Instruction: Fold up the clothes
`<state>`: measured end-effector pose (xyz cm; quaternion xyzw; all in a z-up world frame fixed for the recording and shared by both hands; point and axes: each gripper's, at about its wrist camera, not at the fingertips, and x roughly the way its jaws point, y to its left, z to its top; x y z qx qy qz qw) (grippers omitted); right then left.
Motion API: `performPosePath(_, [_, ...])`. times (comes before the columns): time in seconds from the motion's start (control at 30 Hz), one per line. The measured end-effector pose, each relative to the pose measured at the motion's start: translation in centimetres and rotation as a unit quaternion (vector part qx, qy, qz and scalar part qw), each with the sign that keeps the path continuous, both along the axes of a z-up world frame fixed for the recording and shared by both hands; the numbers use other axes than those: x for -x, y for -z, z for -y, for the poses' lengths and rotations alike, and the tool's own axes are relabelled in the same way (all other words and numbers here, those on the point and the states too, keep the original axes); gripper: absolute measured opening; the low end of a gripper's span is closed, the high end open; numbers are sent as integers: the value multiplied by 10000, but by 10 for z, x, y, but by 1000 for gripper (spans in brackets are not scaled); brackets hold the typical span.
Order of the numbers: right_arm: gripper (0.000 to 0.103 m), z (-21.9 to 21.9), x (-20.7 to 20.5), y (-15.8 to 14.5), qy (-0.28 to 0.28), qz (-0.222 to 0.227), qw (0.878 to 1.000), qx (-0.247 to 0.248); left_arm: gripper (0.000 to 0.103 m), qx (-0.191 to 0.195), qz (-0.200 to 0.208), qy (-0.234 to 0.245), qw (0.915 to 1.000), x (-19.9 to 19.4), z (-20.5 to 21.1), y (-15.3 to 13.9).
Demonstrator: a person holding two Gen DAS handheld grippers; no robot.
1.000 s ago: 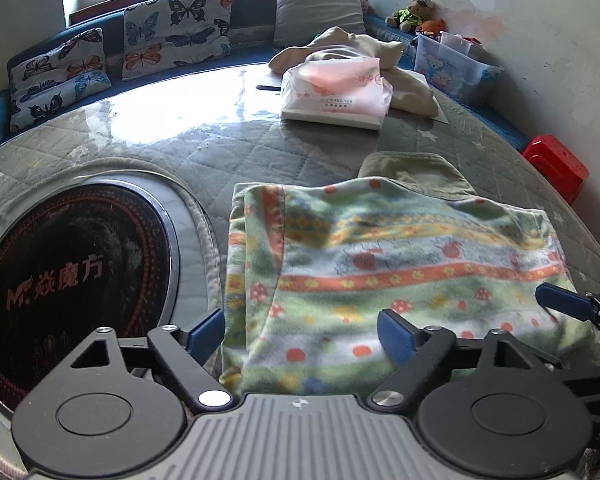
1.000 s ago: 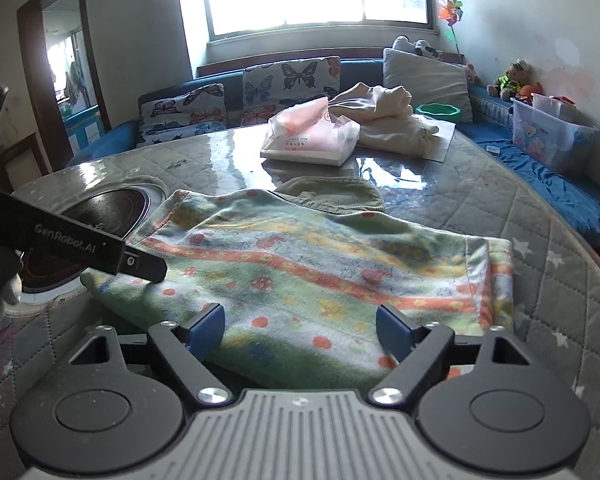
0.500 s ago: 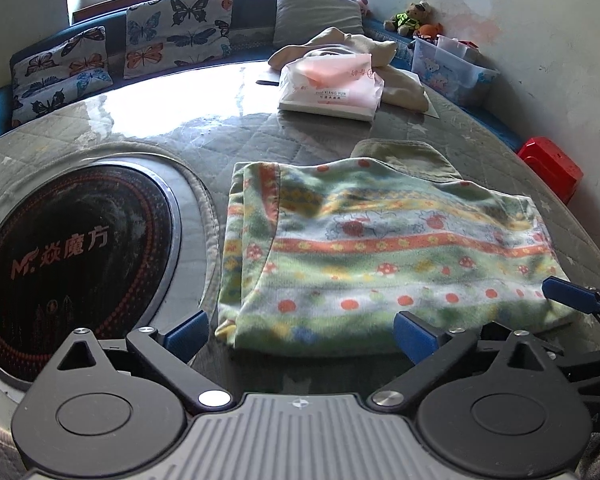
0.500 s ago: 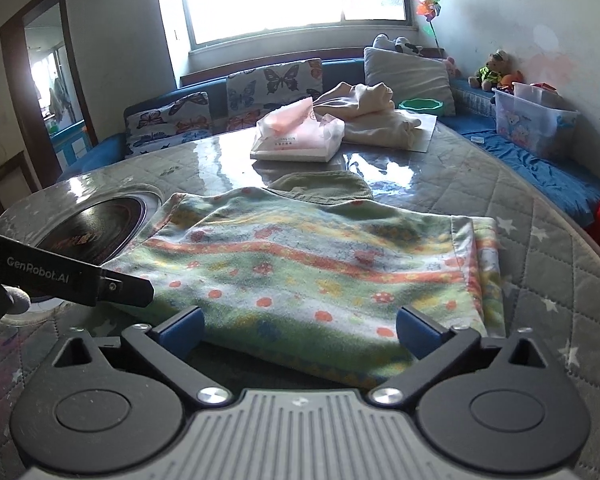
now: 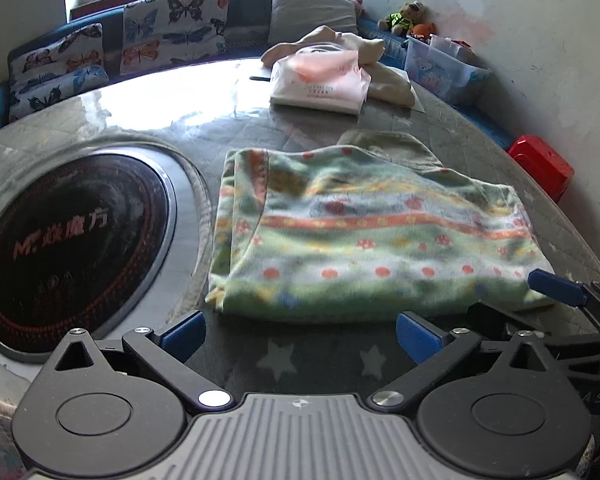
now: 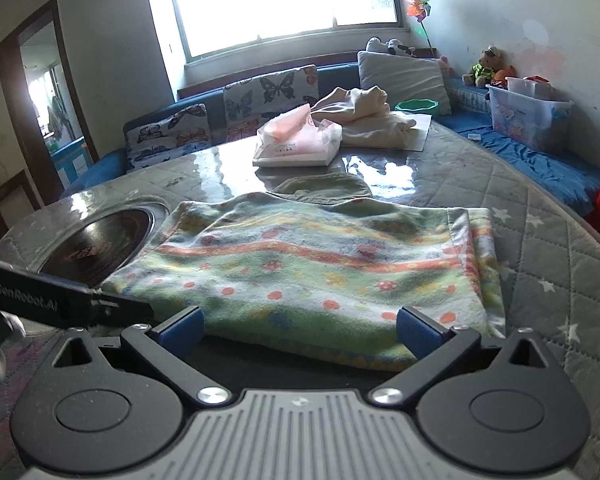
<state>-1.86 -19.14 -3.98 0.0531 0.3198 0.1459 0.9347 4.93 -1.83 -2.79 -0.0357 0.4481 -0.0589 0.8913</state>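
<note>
Progress looks well advanced: your soft green fleece garment with orange stripes, red dots and mushroom prints (image 5: 372, 236) lies flat on the grey quilted bench (image 5: 480, 148) as a tidy rectangle, doubled over, with a layered edge showing along its left side in the left wrist view and along its right side in the right wrist view. It sits just right of the round black glass cooktop set into the bench (image 5: 68, 240), and its far edge overlaps a small olive-green cloth piece (image 5: 388, 144). Your left gripper (image 5: 300, 334) hovers just short of the near hem with its blue-padded fingers (image 5: 182, 334) spread wide and nothing between them. Your right gripper (image 6: 300, 330) is likewise released, fingers wide apart, sitting low at the near hem; the cloth's edge runs across the gap, but the pads are not pressing on it. So both hands are free and the garment rests on its own. What is left, as I judge it, is perhaps one more fold to make the bundle smaller, or simply moving it aside. At the far end of the bench a crumpled cream-coloured garment (image 6: 364, 120) lies unfolded behind a pink and white plastic packet (image 6: 296, 140), so you probably have that one still to do.
</note>
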Motion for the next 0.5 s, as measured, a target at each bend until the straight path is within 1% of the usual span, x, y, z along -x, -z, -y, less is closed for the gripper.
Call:
performPosePath(0.1, [103,-1,4,-1,19,39,10000,6,103,15,-51,-35,10000,3,-1,4])
performPosePath(0.23, [103,-5,8,-2,6,47,9999,150,103,1,-60,-24,10000,8,-1,5])
performPosePath(0.43, [103,-9,15,-2,149,106,9993,321,103,-47,-86,14,10000,14,1,5])
performPosePath(0.5, [103,-9,16,-1,142,98,9994,292,103,-41,-115,4,9999,15,1,6])
